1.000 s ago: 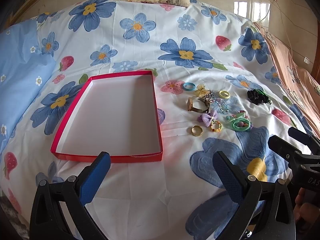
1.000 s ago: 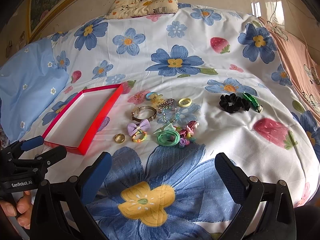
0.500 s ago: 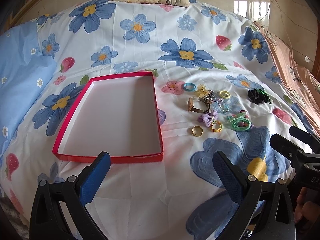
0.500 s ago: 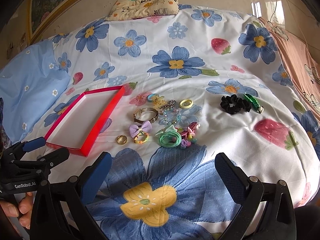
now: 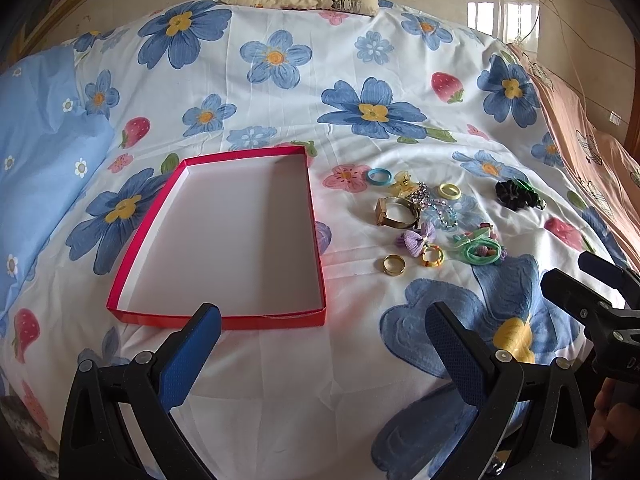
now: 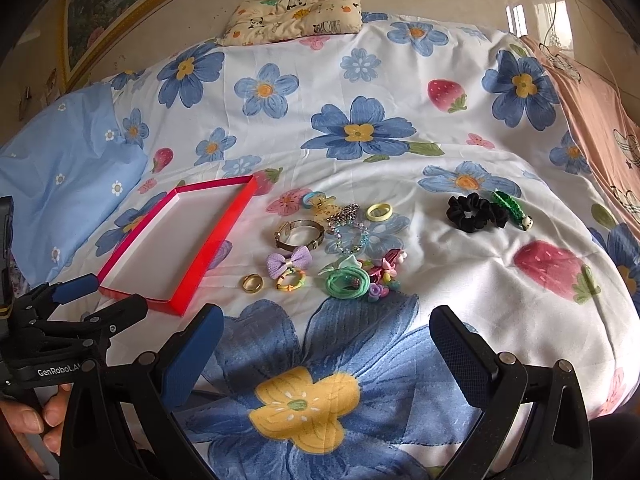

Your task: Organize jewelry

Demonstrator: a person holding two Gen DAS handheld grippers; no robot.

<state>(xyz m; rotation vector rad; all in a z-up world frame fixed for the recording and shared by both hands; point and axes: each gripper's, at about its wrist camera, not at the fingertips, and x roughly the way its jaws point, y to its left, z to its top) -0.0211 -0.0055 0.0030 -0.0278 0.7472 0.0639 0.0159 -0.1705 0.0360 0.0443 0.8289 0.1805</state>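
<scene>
A shallow red box (image 5: 216, 318) with a white floor lies empty on the flowered bed; it also shows in the right wrist view (image 6: 216, 236). To its right lies a cluster of jewelry: a gold ring (image 6: 252, 283), a purple bow (image 6: 289, 262), a gold watch (image 6: 298, 234), a green hair tie (image 6: 346, 282), a bead bracelet (image 6: 352, 236), a yellow ring (image 6: 379, 212). A black scrunchie (image 6: 474, 212) lies further right. My left gripper (image 5: 322, 338) is open and empty near the box's front edge. My right gripper (image 6: 326, 338) is open and empty, short of the cluster.
A panda-print pillow (image 6: 296, 14) lies at the head of the bed. A light blue pillow (image 5: 36, 160) is at the left. A pink blanket (image 6: 600, 120) runs along the right side. A green clip (image 6: 512, 208) lies by the scrunchie.
Both grippers have drifted slightly; the view shifts a little. Nothing was picked up or moved.
</scene>
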